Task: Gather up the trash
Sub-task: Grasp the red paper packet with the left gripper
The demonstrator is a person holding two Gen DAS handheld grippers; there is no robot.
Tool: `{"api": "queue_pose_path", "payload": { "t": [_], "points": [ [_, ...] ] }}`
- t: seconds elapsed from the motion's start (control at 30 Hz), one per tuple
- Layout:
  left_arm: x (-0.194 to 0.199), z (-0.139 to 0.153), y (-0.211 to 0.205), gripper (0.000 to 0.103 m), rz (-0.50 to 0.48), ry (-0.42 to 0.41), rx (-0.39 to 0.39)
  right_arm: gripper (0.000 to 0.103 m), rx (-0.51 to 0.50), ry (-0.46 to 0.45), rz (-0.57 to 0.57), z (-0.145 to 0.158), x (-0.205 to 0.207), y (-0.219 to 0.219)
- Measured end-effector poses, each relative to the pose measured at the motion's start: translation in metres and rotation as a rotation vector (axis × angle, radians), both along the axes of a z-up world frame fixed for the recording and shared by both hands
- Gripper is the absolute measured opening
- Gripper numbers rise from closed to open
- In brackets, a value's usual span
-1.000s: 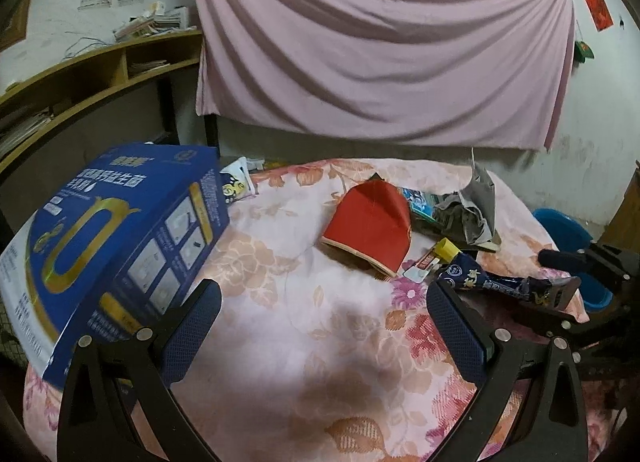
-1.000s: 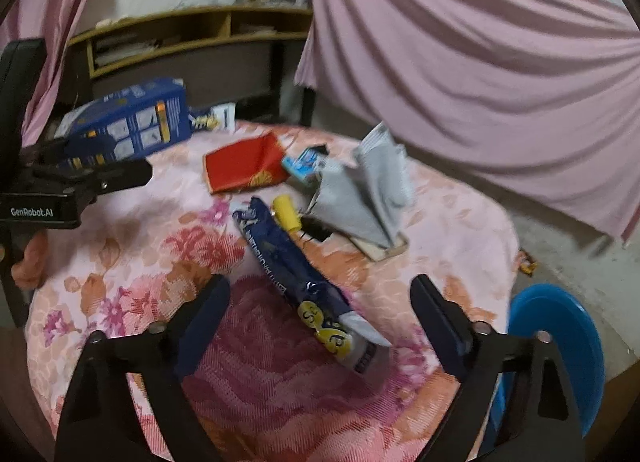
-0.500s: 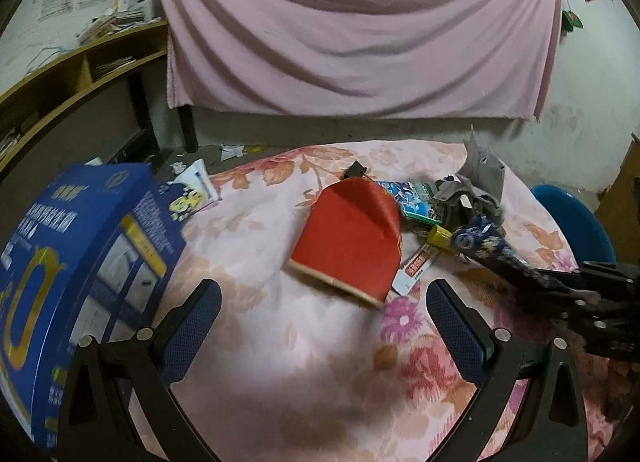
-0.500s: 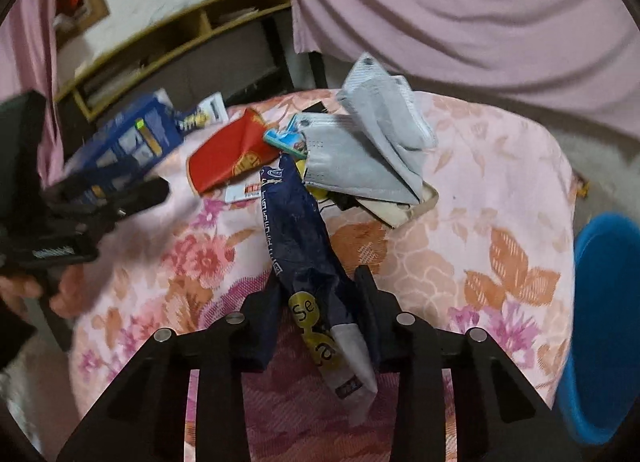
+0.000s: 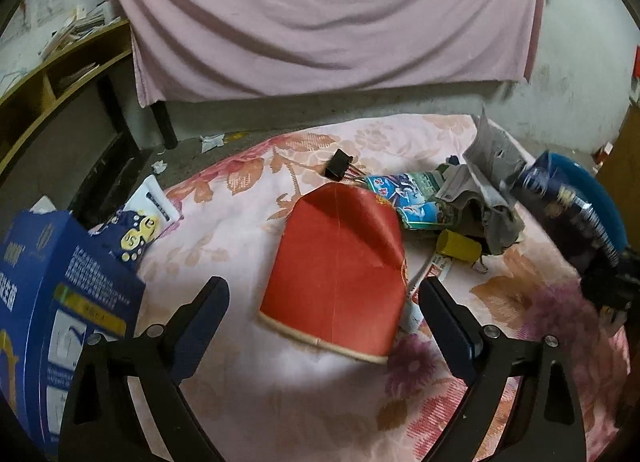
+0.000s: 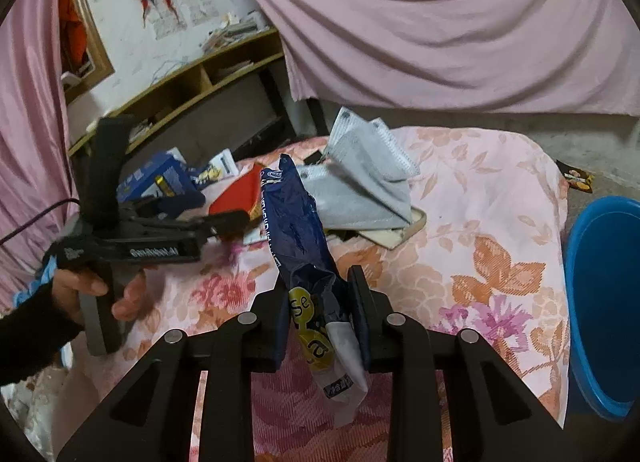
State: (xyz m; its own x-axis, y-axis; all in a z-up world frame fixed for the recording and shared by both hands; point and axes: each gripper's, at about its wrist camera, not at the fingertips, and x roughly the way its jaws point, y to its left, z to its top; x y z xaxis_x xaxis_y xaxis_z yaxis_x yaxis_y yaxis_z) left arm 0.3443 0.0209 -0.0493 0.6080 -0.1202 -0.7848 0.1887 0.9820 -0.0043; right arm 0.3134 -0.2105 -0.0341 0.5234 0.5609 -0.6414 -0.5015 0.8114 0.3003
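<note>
Right tongs [image 6: 320,314] closing, clamped on dark blue wrapper [image 6: 298,221], blue bucket [image 6: 604,302] to their right. Left tongs [image 5: 322,318] apart, closing around red envelope [image 5: 336,266], untouched.

Glossy crinkled plastic wrapper [image 6: 298,221], matt red paper envelope [image 5: 336,266], floral cloth [image 5: 248,394].

right gripper [image 6: 320,314] went from wide open around the dark blue snack wrapper [image 6: 298,221] to clamped on it, jaws closing further; wrapper now raised off the floral bed [image 6: 480,221]. left gripper [image 5: 324,302] shifted from the blue box [image 5: 48,302] to frame the red envelope [image 5: 340,270], jaws closing slightly, not touching it.
</note>
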Motion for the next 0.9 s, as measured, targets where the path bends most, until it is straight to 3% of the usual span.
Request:
{"api": "queue_pose_path", "payload": {
  "t": [0.1, 0.17, 0.37, 0.63, 0.77, 0.9],
  "points": [
    [0.006, -0.004, 0.0, 0.089, -0.002, 0.006, -0.002, 0.024, 0.026, -0.012, -0.009, 0.002, 0.004, 0.002],
    [0.01, -0.005, 0.0, 0.068, -0.003, 0.016, -0.017, 0.024, 0.03, -0.017, -0.007, 0.001, 0.006, 0.003],
    [0.004, -0.002, -0.003, 0.064, -0.02, -0.002, -0.052, 0.024, 0.036, -0.045, -0.016, 0.006, 0.012, 0.004],
    [-0.032, 0.035, -0.01, 0.064, 0.054, -0.184, -0.163, 0.024, 0.083, -0.157, -0.079, 0.019, 0.001, -0.014],
    [-0.045, 0.071, -0.036, 0.064, 0.067, -0.33, -0.204, 0.024, 0.097, -0.288, -0.161, 0.034, -0.009, -0.035],
    [-0.056, 0.11, -0.076, 0.064, 0.011, -0.47, -0.226, 0.025, 0.091, -0.419, -0.251, 0.054, -0.02, -0.059]
  ]
}}
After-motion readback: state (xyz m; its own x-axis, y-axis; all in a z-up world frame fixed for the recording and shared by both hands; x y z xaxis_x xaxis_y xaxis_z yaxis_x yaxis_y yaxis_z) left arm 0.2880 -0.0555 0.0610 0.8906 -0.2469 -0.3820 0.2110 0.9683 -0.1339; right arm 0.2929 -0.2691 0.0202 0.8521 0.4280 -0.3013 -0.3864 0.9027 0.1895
